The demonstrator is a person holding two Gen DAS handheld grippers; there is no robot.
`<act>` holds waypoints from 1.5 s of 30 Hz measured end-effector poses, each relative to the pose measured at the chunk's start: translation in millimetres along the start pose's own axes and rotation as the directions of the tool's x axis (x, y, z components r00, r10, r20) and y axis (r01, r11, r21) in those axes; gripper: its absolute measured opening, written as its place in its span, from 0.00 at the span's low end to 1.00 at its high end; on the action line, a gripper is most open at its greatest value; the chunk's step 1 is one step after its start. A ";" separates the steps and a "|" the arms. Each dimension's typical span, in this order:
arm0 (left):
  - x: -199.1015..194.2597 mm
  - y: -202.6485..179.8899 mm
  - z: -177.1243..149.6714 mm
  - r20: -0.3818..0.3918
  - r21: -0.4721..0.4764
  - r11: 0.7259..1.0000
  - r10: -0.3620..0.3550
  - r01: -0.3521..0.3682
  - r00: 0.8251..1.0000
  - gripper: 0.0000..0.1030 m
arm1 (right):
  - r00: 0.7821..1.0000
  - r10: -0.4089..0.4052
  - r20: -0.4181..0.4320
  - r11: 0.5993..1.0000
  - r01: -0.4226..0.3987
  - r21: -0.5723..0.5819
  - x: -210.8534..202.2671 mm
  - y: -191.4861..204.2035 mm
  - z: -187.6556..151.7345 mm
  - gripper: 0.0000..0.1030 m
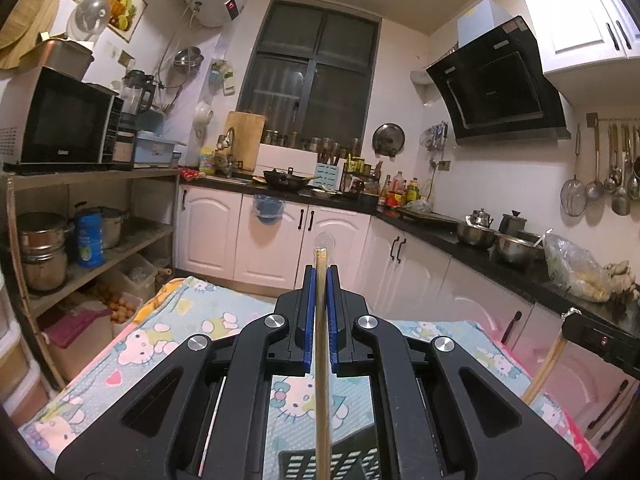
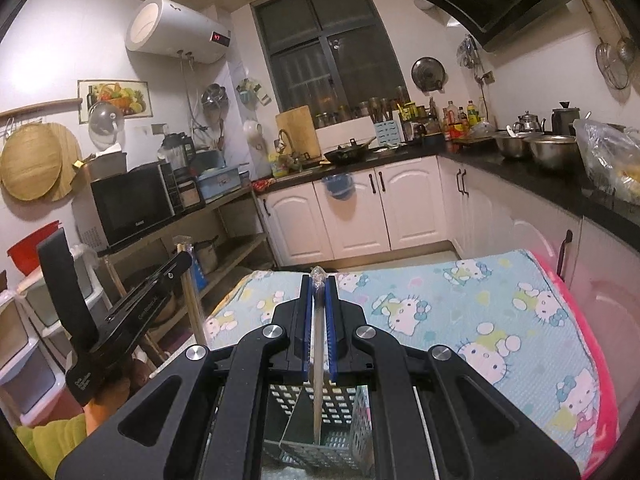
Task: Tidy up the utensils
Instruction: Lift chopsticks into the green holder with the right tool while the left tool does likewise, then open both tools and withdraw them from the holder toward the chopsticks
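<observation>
My left gripper point(image 1: 321, 270) is shut on a wooden chopstick point(image 1: 321, 360) that runs upright between the blue pads; its lower end reaches a dark perforated utensil basket point(image 1: 336, 462) at the bottom edge. My right gripper point(image 2: 319, 280) is shut on a plastic-wrapped chopstick point(image 2: 318, 380) whose lower end hangs inside the grey perforated basket point(image 2: 340, 408), in its divided compartment. In the right wrist view the left gripper point(image 2: 182, 258) shows at left, holding its wooden chopstick point(image 2: 194, 308). In the left wrist view the right gripper's body point(image 1: 596, 338) and its chopstick point(image 1: 546, 368) show at right.
The basket stands on a table covered by a Hello Kitty cloth point(image 2: 460, 312) with a pink edge. A wooden shelf with a microwave point(image 1: 68, 120) and pots stands to the left. White cabinets and a black counter point(image 1: 500, 256) with bowls and bottles run behind and right.
</observation>
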State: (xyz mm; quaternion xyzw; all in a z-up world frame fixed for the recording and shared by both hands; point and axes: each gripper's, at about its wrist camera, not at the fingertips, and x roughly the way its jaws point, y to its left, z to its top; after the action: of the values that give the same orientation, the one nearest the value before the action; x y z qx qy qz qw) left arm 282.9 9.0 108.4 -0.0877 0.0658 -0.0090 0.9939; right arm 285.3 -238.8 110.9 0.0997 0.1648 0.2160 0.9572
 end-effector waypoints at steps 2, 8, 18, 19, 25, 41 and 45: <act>-0.2 2.1 -4.3 -0.005 -0.003 1.000 0.003 -0.003 1.000 0.01 | 1.000 -0.003 -0.005 1.000 0.003 0.007 0.4 -0.6 -6.4 0.06; -1.5 11.0 -13.4 -0.040 -0.023 1.000 0.012 -0.013 0.999 0.01 | 0.999 -0.029 -0.027 0.999 0.030 0.029 -0.6 -4.9 -21.5 0.08; -11.7 17.7 -20.1 -0.125 -0.058 0.998 -0.005 -0.003 0.992 0.13 | 0.998 -0.050 -0.047 0.998 0.052 0.042 -10.6 -9.0 -33.5 0.09; -12.5 19.5 -20.7 -0.135 -0.062 0.998 -0.007 -0.002 0.991 0.15 | 0.998 -0.050 -0.048 0.998 0.053 0.044 -11.9 -9.3 -34.1 0.09; -21.5 26.7 -26.5 -0.195 -0.083 0.997 -0.024 0.008 0.981 0.30 | 0.997 -0.060 -0.058 0.997 0.063 0.053 -22.9 -11.9 -40.5 0.16; -50.7 44.0 -31.6 -0.276 -0.159 0.987 -0.082 0.039 0.958 0.56 | 0.992 -0.100 -0.082 0.994 0.103 0.030 -49.2 -7.4 -54.1 0.38; -63.3 47.2 -35.0 -0.290 -0.168 0.985 -0.092 0.044 0.953 0.61 | 0.991 -0.106 -0.087 0.994 0.108 0.021 -55.7 -5.7 -58.1 0.41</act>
State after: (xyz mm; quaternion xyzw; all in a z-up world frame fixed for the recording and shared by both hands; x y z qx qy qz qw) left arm 215.8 51.2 74.1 -0.1668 0.2117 -0.0509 0.9616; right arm 219.1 -261.8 70.8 0.0937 0.2137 0.1664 0.9581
